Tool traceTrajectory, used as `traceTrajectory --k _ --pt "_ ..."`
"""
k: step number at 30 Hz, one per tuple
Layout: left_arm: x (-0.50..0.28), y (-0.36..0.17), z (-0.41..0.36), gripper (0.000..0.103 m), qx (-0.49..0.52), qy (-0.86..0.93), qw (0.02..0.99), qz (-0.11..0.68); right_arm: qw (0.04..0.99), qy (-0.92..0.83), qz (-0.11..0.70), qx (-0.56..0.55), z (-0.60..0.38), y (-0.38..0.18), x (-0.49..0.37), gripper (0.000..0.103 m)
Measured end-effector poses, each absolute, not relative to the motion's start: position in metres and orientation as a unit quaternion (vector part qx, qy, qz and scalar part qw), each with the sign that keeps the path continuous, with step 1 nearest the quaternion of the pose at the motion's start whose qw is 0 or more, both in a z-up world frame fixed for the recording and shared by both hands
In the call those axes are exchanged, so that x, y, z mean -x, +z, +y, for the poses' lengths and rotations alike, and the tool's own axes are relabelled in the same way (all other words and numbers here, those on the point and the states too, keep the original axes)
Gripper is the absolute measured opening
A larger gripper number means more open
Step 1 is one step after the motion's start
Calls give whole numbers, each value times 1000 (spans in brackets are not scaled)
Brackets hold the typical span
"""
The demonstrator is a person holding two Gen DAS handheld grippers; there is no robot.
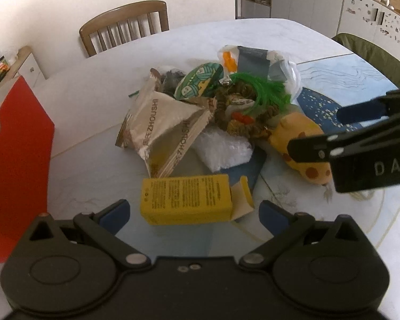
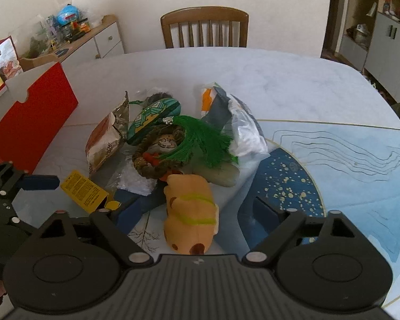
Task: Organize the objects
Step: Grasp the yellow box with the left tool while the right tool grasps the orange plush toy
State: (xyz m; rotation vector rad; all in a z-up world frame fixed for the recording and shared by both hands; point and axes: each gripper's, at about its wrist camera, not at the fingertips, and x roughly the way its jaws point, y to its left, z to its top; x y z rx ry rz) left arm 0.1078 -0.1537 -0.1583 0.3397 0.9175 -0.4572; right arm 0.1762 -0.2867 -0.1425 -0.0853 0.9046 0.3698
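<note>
A pile of objects lies mid-table: a yellow box (image 1: 185,200) with an open flap, a silver-brown snack bag (image 1: 162,130), a green patterned pouch (image 1: 198,81), a green tassel (image 1: 258,90) on a brown woven ring, bubble wrap (image 1: 222,148), a plastic bag (image 1: 266,61) and an orange plush toy (image 1: 304,149). My left gripper (image 1: 194,213) is open, its fingers either side of the yellow box. My right gripper (image 2: 197,210) is open around the plush toy (image 2: 190,210). The yellow box also shows in the right wrist view (image 2: 84,190).
A red open box (image 1: 18,154) stands at the table's left edge, also in the right wrist view (image 2: 37,117). A blue placemat (image 2: 333,160) covers the table's right part. A wooden chair (image 2: 204,28) stands behind the table. Cabinets line the walls.
</note>
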Motion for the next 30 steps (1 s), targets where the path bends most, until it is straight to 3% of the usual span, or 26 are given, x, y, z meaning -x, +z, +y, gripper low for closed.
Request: traceTrajectory --k 4,10,11,16,30 --pt "-112 -158 -153 102 -151 -217 860 437 878 184 440 41 -286 -148 -181 76" --pt "-115 -159 -153 81 -144 -219 859 440 872 198 447 34 -286 -153 -185 60" --pt "-115 -158 -153 79 -144 -219 860 438 871 199 449 34 -286 -153 -185 54" --pt "-117 -156 -150 71 -131 -215 862 440 871 203 447 35 -286 -152 -185 45" --pt "-109 -123 -124 70 -67 -221 865 445 871 213 443 18 -291 -135 -171 38"
